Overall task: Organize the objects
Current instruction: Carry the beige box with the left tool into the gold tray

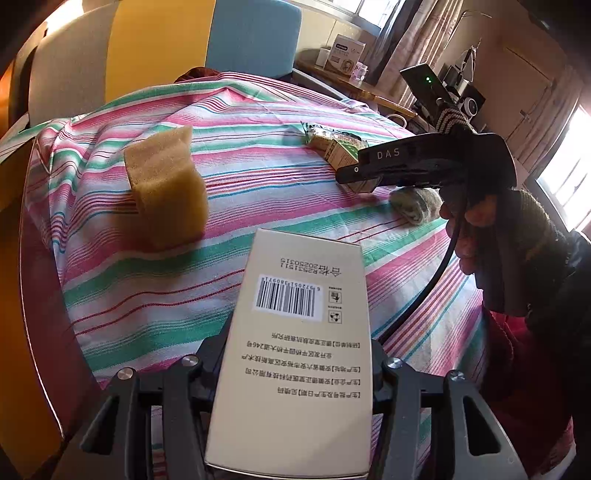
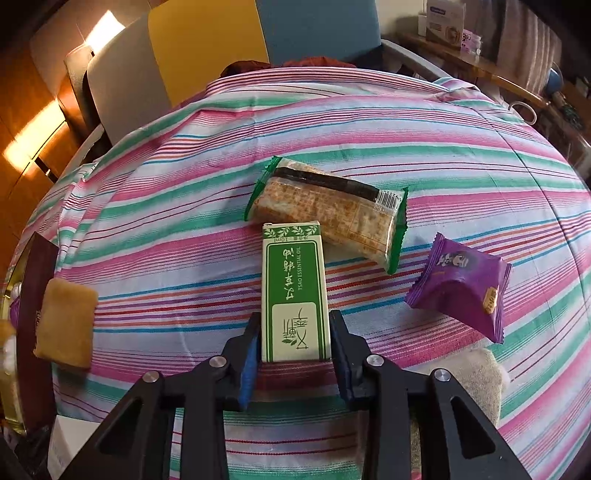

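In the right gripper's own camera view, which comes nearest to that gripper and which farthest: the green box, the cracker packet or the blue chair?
1. Green box: between the fingers of the right gripper, gripped.
2. Cracker packet: just beyond the box's far end, slightly right.
3. Blue chair: past the table's far edge.

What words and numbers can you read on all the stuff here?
"TSAO ESSENTIAL OIL" and "10ml": green box in the right gripper.
"DAS": side of the right gripper, left wrist view.
"20250315" and a barcode: cream box in the left gripper.
Chinese print on both boxes, the purple packet and the cracker pack: too small to read.
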{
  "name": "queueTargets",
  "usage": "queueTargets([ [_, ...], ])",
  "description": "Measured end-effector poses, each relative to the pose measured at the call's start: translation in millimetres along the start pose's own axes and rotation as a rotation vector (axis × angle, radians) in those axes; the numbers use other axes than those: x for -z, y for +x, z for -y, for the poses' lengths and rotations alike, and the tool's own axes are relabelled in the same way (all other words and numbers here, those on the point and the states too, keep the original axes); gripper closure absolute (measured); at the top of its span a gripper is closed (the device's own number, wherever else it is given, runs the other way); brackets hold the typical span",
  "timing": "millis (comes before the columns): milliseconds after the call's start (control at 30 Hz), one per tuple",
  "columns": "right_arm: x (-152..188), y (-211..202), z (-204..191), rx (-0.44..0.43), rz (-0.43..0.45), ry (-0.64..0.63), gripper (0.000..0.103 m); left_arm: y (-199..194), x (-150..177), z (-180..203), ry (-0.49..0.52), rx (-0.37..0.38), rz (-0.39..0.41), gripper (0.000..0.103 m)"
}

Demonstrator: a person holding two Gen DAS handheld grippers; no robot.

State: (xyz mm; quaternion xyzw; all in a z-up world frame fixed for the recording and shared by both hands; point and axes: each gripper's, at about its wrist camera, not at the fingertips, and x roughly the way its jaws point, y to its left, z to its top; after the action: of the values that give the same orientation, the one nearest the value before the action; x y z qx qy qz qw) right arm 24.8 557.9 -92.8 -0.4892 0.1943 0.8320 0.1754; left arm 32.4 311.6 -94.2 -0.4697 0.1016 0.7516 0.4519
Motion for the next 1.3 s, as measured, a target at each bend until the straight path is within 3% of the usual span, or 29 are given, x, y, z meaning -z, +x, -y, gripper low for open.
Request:
queueTargets([
  [167,-0.2,1.2,-5.9,-0.011,-0.001,-0.018,0.052,-0.4,-0.1,-0.5,-0.003,0.002,0.001,0.049],
  [400,-0.3,2.4,-7.5,-0.009,-0.003,-0.013,0.052,-0.2,0.9,0.3,0.006,-0.006,0.003,0.049],
  [467,0.3,2.6,-8.8,0.006,-0.001,-0.020,0.056,-0.2,1.3,1.6,0.016,-0.014,0.003,0.049],
  [500,0.6,3.0,-9.8,0.036,0.002,-0.033,0.070,0.0,1.4,2.5,0.021,-0.018,0.003,0.049],
  [533,1.3,2.9,-9.4,0.060,0.004,-0.045,0.072,0.2,1.5,2.9,0.025,-0.022,0.002,0.049],
  [867,8.9,5.2,-10.2,0.076,0.017,-0.089,0.072,-4.7,-0.2,7.6,0.053,-0.048,-0.020,0.051],
  [1133,9.1,5.0,-14.8,0.093,0.030,-0.127,0.072,-66.6,-7.0,2.8,0.020,0.009,0.083,0.051],
  [1300,8.8,4.5,-15.9,0.102,0.032,-0.134,0.072,-119.4,-13.1,-39.9,-0.122,0.014,0.158,0.051],
])
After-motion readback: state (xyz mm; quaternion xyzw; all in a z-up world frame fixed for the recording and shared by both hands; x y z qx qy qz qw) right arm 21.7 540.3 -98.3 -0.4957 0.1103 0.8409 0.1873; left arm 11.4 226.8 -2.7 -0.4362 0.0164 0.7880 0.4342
